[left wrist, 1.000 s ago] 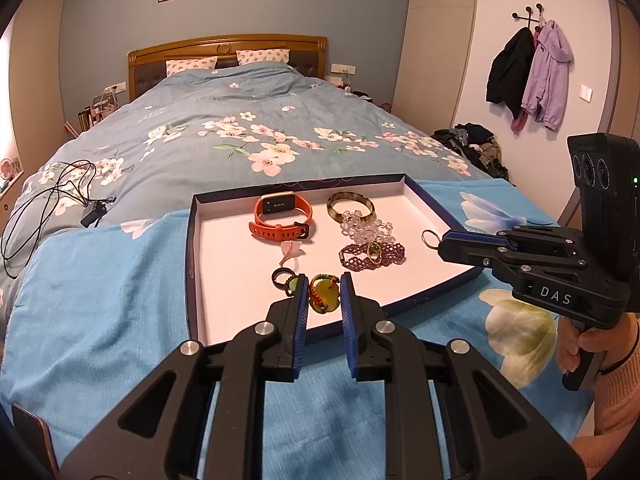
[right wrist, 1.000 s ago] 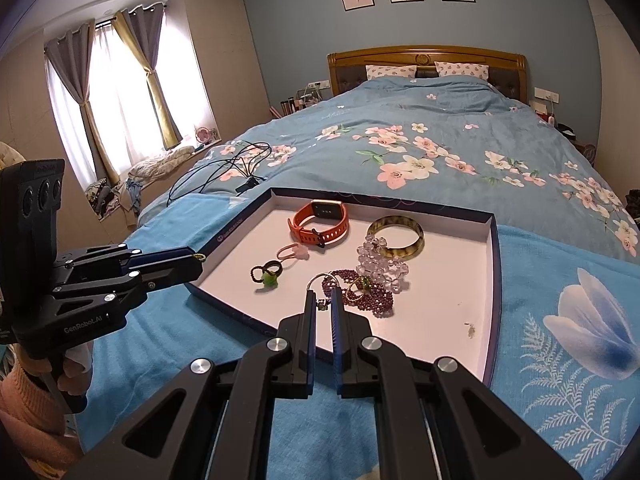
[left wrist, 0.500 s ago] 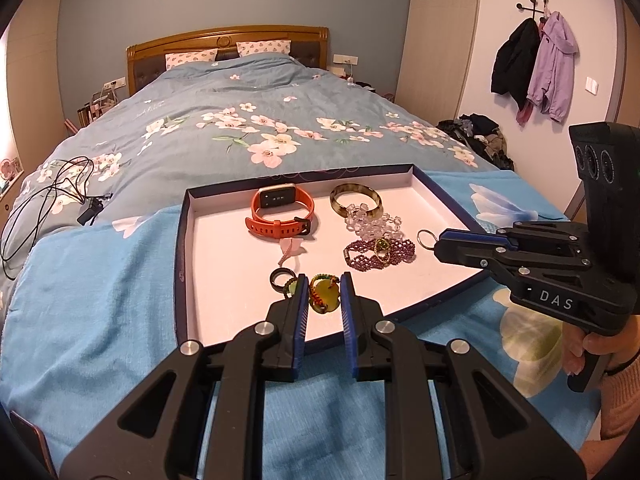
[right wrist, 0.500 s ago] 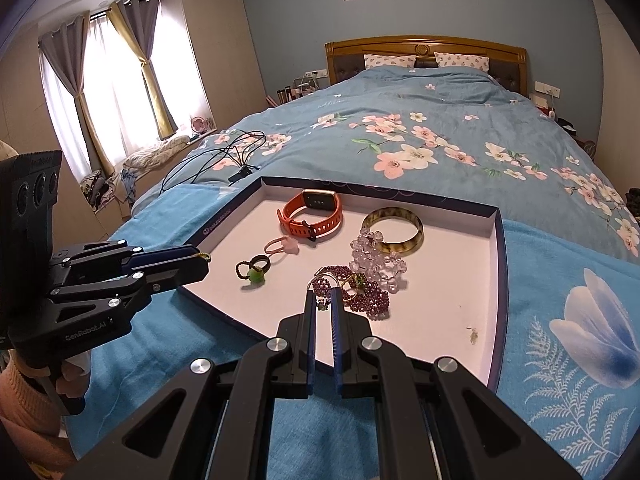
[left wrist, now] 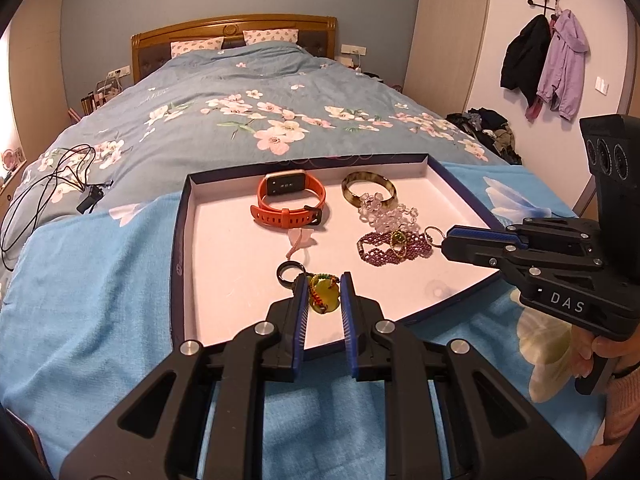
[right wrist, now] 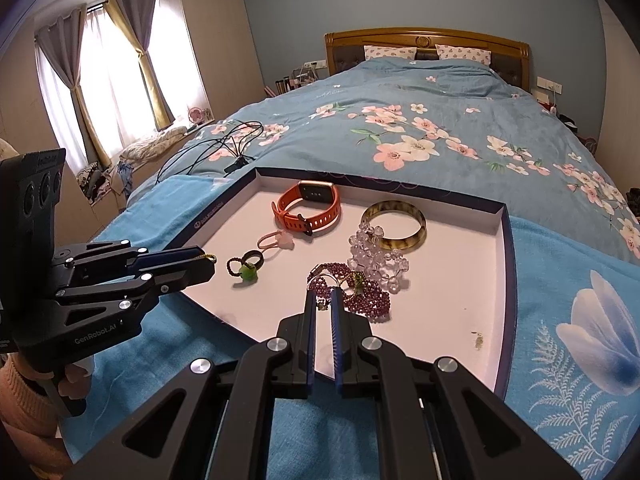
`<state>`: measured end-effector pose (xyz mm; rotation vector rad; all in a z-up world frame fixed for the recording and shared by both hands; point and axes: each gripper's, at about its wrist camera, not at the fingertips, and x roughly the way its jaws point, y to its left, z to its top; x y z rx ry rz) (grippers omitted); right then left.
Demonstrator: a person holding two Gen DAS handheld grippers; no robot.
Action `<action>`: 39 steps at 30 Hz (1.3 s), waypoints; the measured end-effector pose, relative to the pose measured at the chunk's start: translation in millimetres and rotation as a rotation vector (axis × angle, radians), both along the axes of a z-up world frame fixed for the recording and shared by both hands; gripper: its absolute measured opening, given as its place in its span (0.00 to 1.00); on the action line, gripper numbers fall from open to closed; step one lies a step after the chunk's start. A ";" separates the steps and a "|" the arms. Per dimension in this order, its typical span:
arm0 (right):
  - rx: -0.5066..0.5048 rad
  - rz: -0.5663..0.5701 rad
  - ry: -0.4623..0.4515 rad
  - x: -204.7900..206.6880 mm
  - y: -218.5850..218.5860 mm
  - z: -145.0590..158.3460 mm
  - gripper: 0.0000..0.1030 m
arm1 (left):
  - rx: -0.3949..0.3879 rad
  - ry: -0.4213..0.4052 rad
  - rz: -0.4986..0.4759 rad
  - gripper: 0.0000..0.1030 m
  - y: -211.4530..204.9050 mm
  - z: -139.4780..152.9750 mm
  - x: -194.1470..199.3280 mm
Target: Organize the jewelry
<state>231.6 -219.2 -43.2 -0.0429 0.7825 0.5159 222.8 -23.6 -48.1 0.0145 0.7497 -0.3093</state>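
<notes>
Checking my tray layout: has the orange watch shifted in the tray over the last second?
No. The orange watch lies by the tray's far wall, left of the amber bangle, as before.

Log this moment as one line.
left gripper: shut on yellow pendant | right gripper: shut on silver ring | both over tray

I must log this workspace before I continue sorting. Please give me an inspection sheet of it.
Surface: white box-lid tray on blue towel, on a bed.
Job's things: orange smartwatch, amber bangle, clear bead bracelet, purple bead bracelet, black ring, green bead ring, pink hair tie, all in the tray.
Clutter: small greenish speck in the tray.
Grippers: left gripper shut on yellow-green pendant; right gripper shut on metal ring.
Cables: black cable on duvet.
Surroundings: coats on wall hooks; clothes heap on floor.
</notes>
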 end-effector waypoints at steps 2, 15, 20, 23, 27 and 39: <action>-0.008 0.001 0.004 1.2 1.8 -1.6 0.06 | -0.001 0.005 0.002 0.16 0.3 -1.3 2.2; -0.054 0.006 0.056 11.1 9.1 -17.6 0.05 | -0.005 0.065 0.019 0.16 1.3 -19.4 16.3; -0.053 0.003 0.061 11.2 9.1 -19.1 0.05 | -0.008 0.089 0.023 0.16 2.3 -25.6 21.4; -0.046 0.001 0.059 10.7 8.1 -18.3 0.06 | -0.017 0.097 0.027 0.17 3.5 -27.1 24.0; -0.031 -0.006 0.054 8.5 4.8 -15.5 0.06 | -0.020 0.098 0.031 0.19 4.0 -27.4 23.6; 0.046 -0.055 -0.017 -22.3 -9.9 7.2 0.39 | -0.019 -0.012 0.047 0.68 7.9 -1.9 -9.7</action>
